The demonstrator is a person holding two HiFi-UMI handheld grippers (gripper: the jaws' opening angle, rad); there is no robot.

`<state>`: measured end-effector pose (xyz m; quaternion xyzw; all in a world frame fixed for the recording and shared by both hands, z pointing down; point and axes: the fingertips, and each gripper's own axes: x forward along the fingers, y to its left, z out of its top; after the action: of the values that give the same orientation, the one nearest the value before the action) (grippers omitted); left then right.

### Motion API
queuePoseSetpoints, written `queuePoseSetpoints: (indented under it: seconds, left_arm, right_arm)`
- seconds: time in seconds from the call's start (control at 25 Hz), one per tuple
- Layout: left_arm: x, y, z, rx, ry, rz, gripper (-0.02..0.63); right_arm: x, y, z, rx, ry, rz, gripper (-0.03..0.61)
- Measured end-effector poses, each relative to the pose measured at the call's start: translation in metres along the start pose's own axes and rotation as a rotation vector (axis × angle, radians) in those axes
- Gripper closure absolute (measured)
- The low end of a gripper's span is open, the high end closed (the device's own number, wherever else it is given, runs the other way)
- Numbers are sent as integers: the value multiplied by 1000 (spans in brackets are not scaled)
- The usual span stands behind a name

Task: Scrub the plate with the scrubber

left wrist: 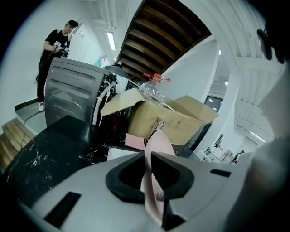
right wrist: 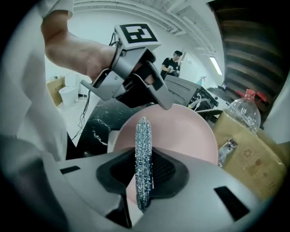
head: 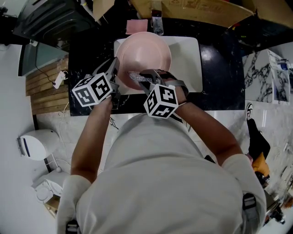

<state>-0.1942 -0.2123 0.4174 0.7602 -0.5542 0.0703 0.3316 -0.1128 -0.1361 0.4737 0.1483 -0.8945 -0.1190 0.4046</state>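
Pink plate [head: 144, 50] sits over the left half of the white tray [head: 190, 64], its far rim reaching past the tray's back edge. Can't tell if it rests on the tray or hangs clear of it.

L gripper [head: 115, 68] comes in at the tray's left side and is clamped on the plate's left rim. In the left gripper view the plate [left wrist: 159, 145] runs edge-on and upright btwn the 2 black pads of L gripper [left wrist: 148, 156], both pads against it.

R gripper [head: 143, 78] is over the tray's front edge, squeezed onto the silver scrubber [head: 136, 77]. In the right gripper view the scrubber [right wrist: 143, 136] stands on edge btwn the pads of R gripper [right wrist: 144, 170] and sticks out past the jaw tips toward the plate [right wrist: 181, 136], whose pink face fills the space behind it. From the head view the scrubber lies at the plate's near rim, nearer the tray's front-left corner; actual contact w/ the plate can't be made out. The right gripper view also shows L gripper [right wrist: 158, 97] on the plate's upper rim.

The tray lies on a black marbled counter [head: 219, 77]. Just behind the tray's back edge is a pink cloth [head: 137, 26]. Further back are a cardboard box [head: 201, 9] and a clear bottle [left wrist: 152, 90] w/ red cap. Well beyond the tray, back-left, are a grey machine [left wrist: 72, 90] and 1 person [left wrist: 56, 45] standing
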Motion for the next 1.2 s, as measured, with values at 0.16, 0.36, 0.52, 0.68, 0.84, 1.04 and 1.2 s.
queuePoseSetpoints:
  seconds: [0.16,0.36,0.52,0.68,0.84,1.04,1.2]
  left_arm:
    - [-1,0,2,15,-4,7,577]
    - [-3,-1,0,24,-3,9,583]
    - [-3,-5,-5,26,2,0,583]
    - [-5,-9,-6,26,-5,-5,584]
    - [-7,-10,-2,10,-23,-15,581]
    - [-7,-8,0,-14,-34,-18,580]
    - [-6,-7,0,-18,-33,-18,578]
  right_arm:
    - [-9,1,5,16,-28,18,503]
    - [-31,-61,8,-3,-32,-183,503]
    - [-38,-109,-2,14,1,-307,503]
    - [-35,-125,-19,80,39,-315,503]
    - [-31,-105,-28,109,46,-266,503]
    - [-27,-64,-36,142,40,-188,503]
    - [-25,-28,-34,167,26,-96,503]
